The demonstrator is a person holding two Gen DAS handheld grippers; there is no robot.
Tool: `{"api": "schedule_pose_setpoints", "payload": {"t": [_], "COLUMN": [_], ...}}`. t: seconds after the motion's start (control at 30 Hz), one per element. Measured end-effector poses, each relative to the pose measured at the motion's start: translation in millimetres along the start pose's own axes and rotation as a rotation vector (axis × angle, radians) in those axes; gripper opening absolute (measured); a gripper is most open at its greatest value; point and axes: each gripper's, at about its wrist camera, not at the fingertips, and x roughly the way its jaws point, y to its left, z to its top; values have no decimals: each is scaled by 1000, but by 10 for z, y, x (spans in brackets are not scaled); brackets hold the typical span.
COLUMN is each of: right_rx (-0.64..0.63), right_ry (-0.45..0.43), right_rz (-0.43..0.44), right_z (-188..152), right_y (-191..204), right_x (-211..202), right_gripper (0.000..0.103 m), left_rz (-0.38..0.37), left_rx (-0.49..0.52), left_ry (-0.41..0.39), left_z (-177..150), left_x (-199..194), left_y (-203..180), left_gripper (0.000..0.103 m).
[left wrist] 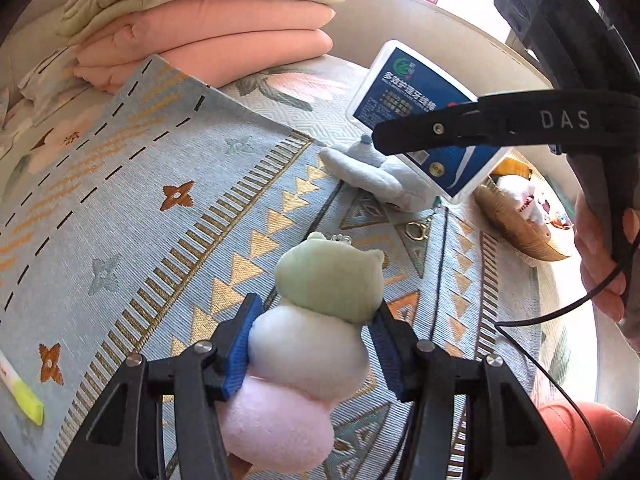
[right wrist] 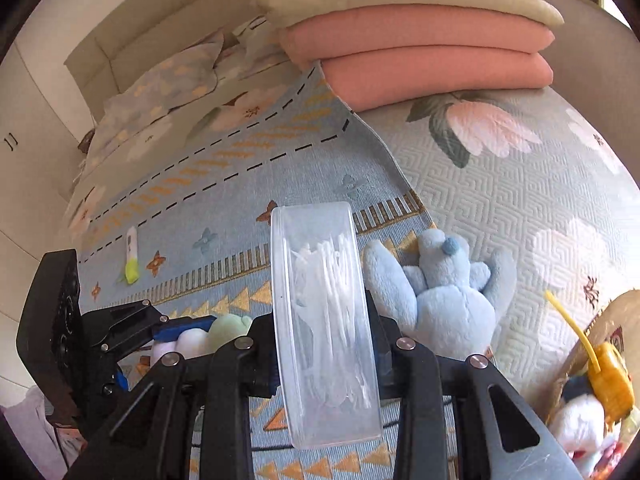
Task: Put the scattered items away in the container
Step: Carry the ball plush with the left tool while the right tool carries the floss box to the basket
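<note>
Left gripper (left wrist: 312,344): angled down over the bed, fingers pinching the stacked plush toy (left wrist: 316,320).
Right gripper (right wrist: 324,354): angled down, fingers apparently clamping the clear floss-pick box (right wrist: 324,320).

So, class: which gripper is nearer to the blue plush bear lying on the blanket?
Right. The right gripper, holding the clear floss box, hangs just beside the blue plush bear. The left gripper, shut on the pastel plush, is farther back across the blanket.

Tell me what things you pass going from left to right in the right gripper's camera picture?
Yellow-tipped pen → left gripper squeezing the pastel plush → clear floss-pick box → blue plush bunny → woven basket.
</note>
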Motion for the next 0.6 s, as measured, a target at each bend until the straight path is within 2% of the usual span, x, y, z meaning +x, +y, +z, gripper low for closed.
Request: {"api": "schedule_pose_setpoints", "payload": {"t": [0.07,0.3,0.6], "right_rx": [19,108,303], "right_ry": [-16,-49,-124], "right_rz": [-15,-97,-246], "right_z": [-157,-747,-1404], "right_y": [-36,-373,-1216], "right_x": [-200,-877,-1733], "right_gripper": [32,32,32], "left_rz": [-1,-81,-169], "left_rx": [18,61,243], "left_ry": [-14,-38,-88], "left_z": [4,111,680], "left_x": [-125,-387,-306], "left_y": [-125,-686,-1749], "left_gripper": [50,50,50]}}
